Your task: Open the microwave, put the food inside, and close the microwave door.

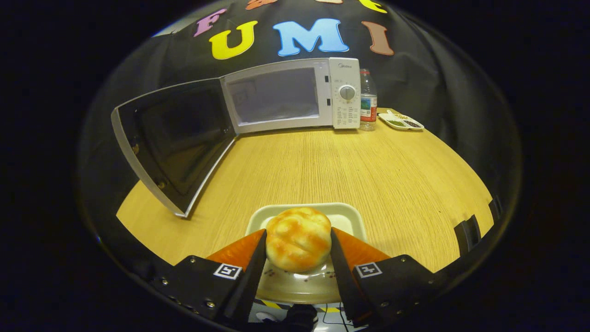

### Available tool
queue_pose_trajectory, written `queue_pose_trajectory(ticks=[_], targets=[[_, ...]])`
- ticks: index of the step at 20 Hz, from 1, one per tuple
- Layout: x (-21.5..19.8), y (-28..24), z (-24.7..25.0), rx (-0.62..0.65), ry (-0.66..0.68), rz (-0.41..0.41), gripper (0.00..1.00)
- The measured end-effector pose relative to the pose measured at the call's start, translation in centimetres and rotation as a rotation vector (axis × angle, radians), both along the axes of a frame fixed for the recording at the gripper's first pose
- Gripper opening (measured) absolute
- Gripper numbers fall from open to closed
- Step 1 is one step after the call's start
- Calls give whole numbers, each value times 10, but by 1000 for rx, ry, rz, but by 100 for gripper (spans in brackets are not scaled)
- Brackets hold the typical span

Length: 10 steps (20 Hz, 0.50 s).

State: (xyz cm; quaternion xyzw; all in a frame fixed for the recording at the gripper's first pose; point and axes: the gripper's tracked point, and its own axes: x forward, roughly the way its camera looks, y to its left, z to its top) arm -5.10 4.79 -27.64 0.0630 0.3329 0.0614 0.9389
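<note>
Gripper (pixel 298 249): 2 fingers closed against the sides of round golden bread bun (pixel 298 244), over cream square plate (pixel 348 216). Far ahead: white microwave (pixel 343 92), door (pixel 175 138) swung open, on wooden table (pixel 368 170).

Golden-orange bun (pixel 298 244), cream plate (pixel 345 214), white microwave (pixel 343 92), light wood-grain table (pixel 345 166).

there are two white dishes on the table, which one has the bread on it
The plain cream-white plate between the fingers, nearest the gripper, carries the round golden bread roll. The small divided white dish beyond, beside the plastic water bottle, holds dark bits.
</note>
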Motion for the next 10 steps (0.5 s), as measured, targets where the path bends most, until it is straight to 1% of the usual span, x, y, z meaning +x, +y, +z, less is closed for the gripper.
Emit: queue_pose_trajectory(ticks=[4,10], targets=[[29,10,27,94,-42,-9,74],[77,32,53,242,-91,13,74]])
